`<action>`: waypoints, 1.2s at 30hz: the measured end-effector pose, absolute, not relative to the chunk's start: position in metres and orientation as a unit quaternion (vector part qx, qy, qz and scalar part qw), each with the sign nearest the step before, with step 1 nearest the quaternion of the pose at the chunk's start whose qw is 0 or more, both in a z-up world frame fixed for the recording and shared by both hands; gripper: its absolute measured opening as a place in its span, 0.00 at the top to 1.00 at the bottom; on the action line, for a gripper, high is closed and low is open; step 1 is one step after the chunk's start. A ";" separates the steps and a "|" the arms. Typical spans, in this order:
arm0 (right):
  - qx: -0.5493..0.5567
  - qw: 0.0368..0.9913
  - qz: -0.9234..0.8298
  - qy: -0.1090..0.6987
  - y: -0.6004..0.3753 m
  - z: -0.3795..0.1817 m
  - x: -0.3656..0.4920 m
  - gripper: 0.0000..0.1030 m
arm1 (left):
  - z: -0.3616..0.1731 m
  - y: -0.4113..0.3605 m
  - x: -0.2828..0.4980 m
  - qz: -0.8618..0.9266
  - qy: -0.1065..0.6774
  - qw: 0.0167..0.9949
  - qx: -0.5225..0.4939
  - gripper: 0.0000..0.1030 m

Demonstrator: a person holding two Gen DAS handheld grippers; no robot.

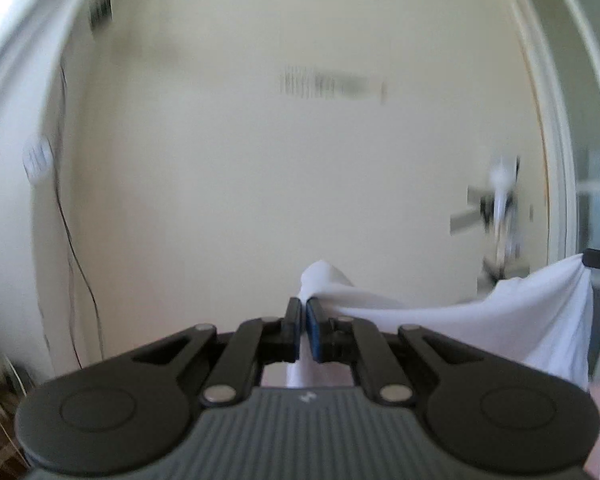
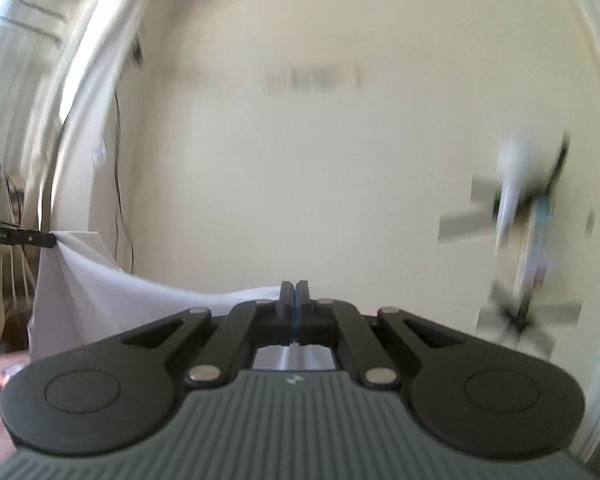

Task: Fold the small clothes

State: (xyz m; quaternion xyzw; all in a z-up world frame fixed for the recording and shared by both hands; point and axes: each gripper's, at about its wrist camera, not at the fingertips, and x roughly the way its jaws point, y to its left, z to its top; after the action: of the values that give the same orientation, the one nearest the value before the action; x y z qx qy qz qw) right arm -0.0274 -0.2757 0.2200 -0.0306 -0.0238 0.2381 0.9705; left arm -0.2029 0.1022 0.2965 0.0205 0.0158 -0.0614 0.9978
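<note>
Hanging slack between both closed fingers, the white cloth (image 1: 520, 320) seems light and soft; the left gripper (image 1: 303, 312) and the right gripper (image 2: 294, 294) each pinch one corner, which looks the good place to hold.

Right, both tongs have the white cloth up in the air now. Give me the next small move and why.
Probably draw the two tongs apart to pull the cloth flat. The left tongs are shut on one bunched end of the white cloth, and the right tongs pinch the other end, yet the edge between them sags in a curve. A taut, even edge should fold cleaner.
</note>
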 end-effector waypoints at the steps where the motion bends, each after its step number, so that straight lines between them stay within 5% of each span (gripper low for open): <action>1: -0.034 0.969 0.239 -0.052 -0.277 0.232 -0.037 0.98 | 0.307 0.098 -0.214 -0.056 -0.007 0.998 0.024 0.96; 6: -0.049 0.961 0.217 -0.164 -0.289 0.299 -0.085 0.98 | 0.359 0.079 -0.261 -0.020 -0.112 0.992 0.058 0.96; 10: -0.046 0.956 0.222 -0.188 -0.318 0.334 -0.072 0.98 | 0.384 0.066 -0.249 0.002 -0.124 0.990 0.074 0.96; 19: -0.060 0.966 0.214 -0.132 -0.309 0.322 -0.002 0.98 | 0.361 0.038 -0.095 0.038 -0.020 0.996 0.076 0.96; 27: -0.069 0.983 0.170 0.006 -0.264 0.244 0.161 0.97 | 0.247 0.009 0.118 0.091 0.123 0.982 0.110 0.88; 28: -0.073 0.982 0.169 0.030 -0.256 0.227 0.182 0.94 | 0.224 0.006 0.141 0.097 0.156 0.975 0.127 0.87; 31: -0.110 0.975 0.150 0.119 -0.238 0.161 0.225 0.53 | 0.157 0.013 0.175 0.104 0.265 0.950 0.128 0.87; 36: -0.101 0.954 0.191 0.206 -0.277 0.089 0.181 0.55 | 0.107 0.058 0.110 0.048 0.298 0.949 0.094 0.84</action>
State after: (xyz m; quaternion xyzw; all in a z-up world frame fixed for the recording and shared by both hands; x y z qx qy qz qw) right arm 0.1807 -0.2768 0.0885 -0.1011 0.2056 0.1909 0.9545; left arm 0.1101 0.0578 0.1074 0.0943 0.2979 0.0479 0.9487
